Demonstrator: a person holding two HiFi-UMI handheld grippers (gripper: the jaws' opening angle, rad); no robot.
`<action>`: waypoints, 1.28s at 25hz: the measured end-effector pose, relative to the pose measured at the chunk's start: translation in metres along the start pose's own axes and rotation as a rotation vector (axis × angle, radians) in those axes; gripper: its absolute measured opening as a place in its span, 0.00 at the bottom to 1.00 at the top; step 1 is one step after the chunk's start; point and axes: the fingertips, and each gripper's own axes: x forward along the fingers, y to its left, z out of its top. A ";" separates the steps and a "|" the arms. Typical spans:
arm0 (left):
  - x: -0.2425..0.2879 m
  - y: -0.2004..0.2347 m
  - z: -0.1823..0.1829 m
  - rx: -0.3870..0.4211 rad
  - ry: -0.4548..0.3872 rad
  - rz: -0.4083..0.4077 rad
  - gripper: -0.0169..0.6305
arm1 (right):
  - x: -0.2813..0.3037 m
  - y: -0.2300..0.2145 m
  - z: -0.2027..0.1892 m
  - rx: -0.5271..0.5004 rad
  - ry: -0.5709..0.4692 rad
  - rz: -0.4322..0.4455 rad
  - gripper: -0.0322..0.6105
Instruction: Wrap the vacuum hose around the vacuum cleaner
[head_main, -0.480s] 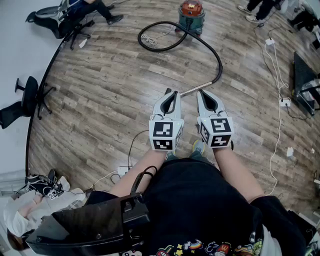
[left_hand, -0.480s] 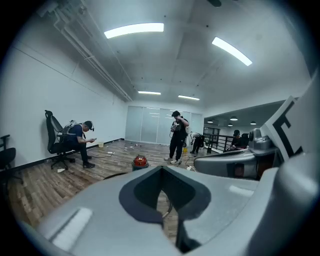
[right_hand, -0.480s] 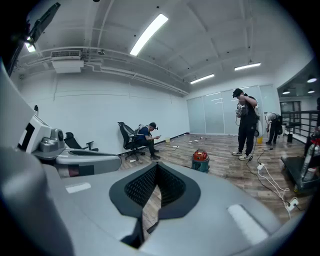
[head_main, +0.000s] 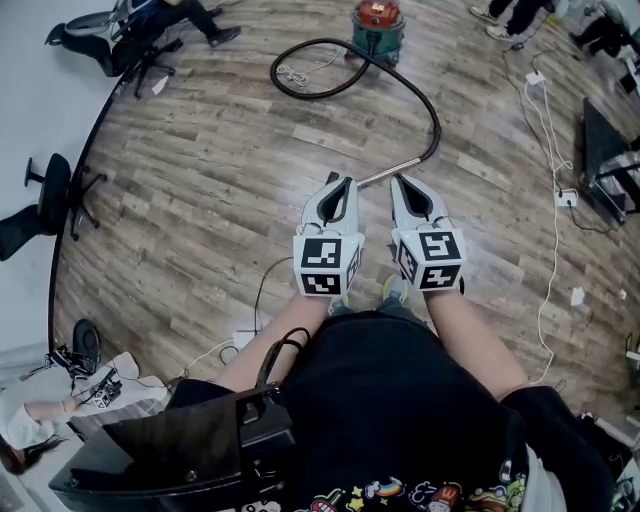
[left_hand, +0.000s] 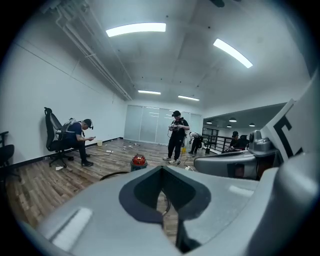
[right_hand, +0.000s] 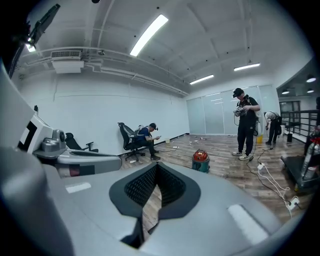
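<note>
A wood floor (head_main: 200, 190) is seen from above, with two hand-held grippers held side by side low in the frame. The left gripper (head_main: 337, 188) and the right gripper (head_main: 401, 186) are each shown with jaws closed together and nothing held between them; only floor is seen through the hollow behind the tips. The vacuum (head_main: 378, 22), a small canister with a red top, is set well apart at the far edge of the floor. Its black hose (head_main: 428, 105) is laid out loose. A loop is formed to the left of the vacuum, then a long arc is swept toward the grippers and ended by a metal wand (head_main: 392, 172) lying just beyond the jaw tips. The hose is judged light, flexible and springy, likely to uncoil if let go. The wand is judged stiff and smooth, so likely to slip. A hold is best taken on the hose just behind the wand, with the second gripper placed further along to guide the slack. The vacuum may be dragged if the hose is pulled hard.
</note>
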 end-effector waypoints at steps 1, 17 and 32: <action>-0.001 0.002 -0.001 -0.003 0.003 -0.002 0.03 | 0.001 0.001 0.000 0.001 -0.004 0.000 0.09; 0.059 0.031 -0.029 -0.063 0.058 -0.046 0.03 | 0.030 -0.046 -0.035 0.015 0.048 -0.107 0.09; 0.289 0.013 -0.037 -0.201 0.211 0.242 0.03 | 0.171 -0.267 -0.026 0.019 0.177 0.153 0.09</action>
